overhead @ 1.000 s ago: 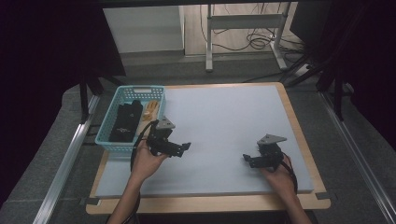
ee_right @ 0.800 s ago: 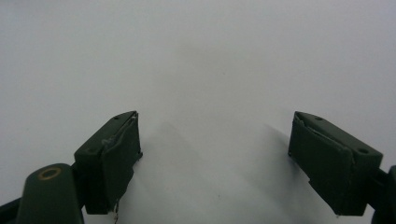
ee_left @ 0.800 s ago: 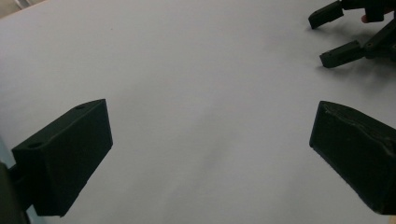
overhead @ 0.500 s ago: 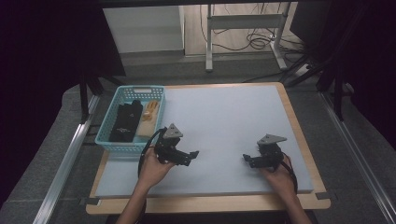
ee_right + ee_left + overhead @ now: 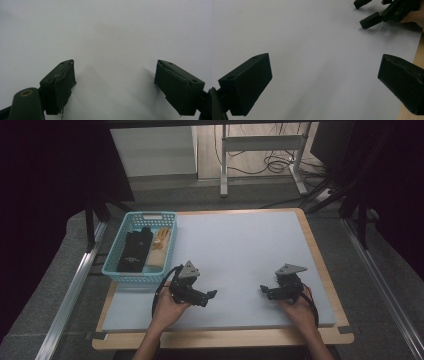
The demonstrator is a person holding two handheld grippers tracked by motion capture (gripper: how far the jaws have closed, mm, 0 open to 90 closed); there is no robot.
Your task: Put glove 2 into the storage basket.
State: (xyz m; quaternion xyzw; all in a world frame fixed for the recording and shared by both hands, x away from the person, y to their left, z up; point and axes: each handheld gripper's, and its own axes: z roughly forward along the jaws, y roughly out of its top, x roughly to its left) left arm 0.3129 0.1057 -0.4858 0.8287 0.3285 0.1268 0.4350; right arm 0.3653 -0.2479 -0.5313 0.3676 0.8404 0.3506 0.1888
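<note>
1. Grippers rest low over the grey mat (image 5: 240, 245), one in each of the person's hands, both near the mat's front edge.
2. Left gripper (image 5: 210, 295) sits at the mat's front left, just in front of the blue basket (image 5: 114, 265) and slightly to its right, pointing toward the mat's right side. Its jaws stand wide apart with nothing between them; in the left gripper view only bare mat lies in the gap.
3. Right gripper (image 5: 264, 290) sits at the mat's front right, well apart from the basket, pointing back toward the left one. Its jaws are also spread wide and hold nothing; the right gripper view shows plain mat between them.
4. In the left gripper view, the right gripper's two black jaw tips appear at the far side of the mat, with a bit of the hand (image 5: 412, 17) that holds it.
5. Basket stands at the mat's left edge, partly off it, on the wooden table (image 5: 320, 255). Inside lie a black item (image 5: 134, 251) along the basket's left and middle, and a tan item (image 5: 159, 245) beside it on the side nearer the mat; what they are is too small to tell.
6. Neither gripper touches the basket or its contents.
7. Black cable (image 5: 159, 292) loops from the left gripper, between it and the basket's front wall.
</note>
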